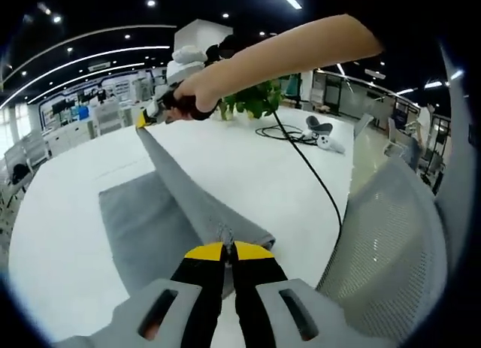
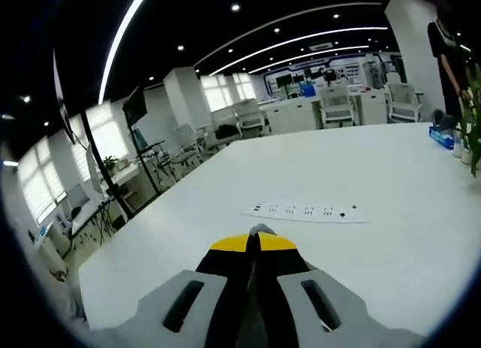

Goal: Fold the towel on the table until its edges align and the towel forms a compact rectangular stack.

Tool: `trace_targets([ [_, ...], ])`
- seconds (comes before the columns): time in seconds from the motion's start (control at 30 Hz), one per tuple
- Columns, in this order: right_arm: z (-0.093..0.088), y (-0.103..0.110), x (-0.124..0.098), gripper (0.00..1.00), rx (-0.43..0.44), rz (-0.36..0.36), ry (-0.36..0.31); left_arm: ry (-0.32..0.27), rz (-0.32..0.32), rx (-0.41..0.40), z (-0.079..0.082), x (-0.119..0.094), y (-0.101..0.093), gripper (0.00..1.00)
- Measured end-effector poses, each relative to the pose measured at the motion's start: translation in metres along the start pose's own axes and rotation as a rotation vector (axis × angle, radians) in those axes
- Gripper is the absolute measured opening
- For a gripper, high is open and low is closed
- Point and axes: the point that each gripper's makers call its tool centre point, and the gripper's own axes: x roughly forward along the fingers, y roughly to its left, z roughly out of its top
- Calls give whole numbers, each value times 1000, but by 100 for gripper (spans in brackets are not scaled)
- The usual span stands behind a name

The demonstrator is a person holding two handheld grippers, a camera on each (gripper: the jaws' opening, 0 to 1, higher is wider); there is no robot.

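An open-plan office: rows of desks (image 2: 331,107) and chairs (image 2: 248,116), monitors (image 2: 284,81), strip ceiling lights (image 2: 301,46), a mesh chair (image 1: 383,243).

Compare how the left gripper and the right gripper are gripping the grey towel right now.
In the left gripper view, the left gripper is shut on a corner of the grey towel low over the white table. The right gripper holds the far corner raised, pulling the edge between them taut. In the right gripper view, just a bit of cloth shows at the right gripper's tips. Both have yellow-tipped black jaws.
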Motion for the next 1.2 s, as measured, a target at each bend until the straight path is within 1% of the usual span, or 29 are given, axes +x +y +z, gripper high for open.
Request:
trace_targets([
  [0.2,-5,24,14,0,3,18,8,17,23,-26,-12,-11,15,3],
  [0.33,-7,39,20,0,-2,30,16,19,28,-72,-21,-18,23,3],
  [0.4,-7,44,23,0,-4,32,18,4,26,-113,-22,-22,25,3],
  [0.47,-5,53,24,0,-16,40,2,-4,26,-120,-22,-27,26,3],
  [0.53,-5,57,27,0,-32,44,0,-8,28,-127,-22,-29,27,3],
  [0.63,-6,62,32,0,-30,53,1,-20,40,-153,-26,-34,32,3],
  [0.7,-9,65,39,0,-31,57,5,-19,51,-166,-33,-35,37,3],
  [0.73,-13,67,44,0,-28,59,10,-14,49,-189,-38,-35,39,3],
  [0.87,-20,73,51,0,-38,62,29,0,50,-209,-50,-36,45,3],
  [0.97,-23,75,54,0,-35,56,39,-2,49,-237,-53,-36,47,3],
  [1.03,-24,75,59,0,-34,55,41,-15,51,-262,-53,-37,49,3],
  [1.13,-27,76,64,0,-42,59,50,-20,60,-313,-59,-36,52,3],
  [1.2,-32,76,70,0,-50,61,63,-26,70,-363,-64,-36,54,3],
])
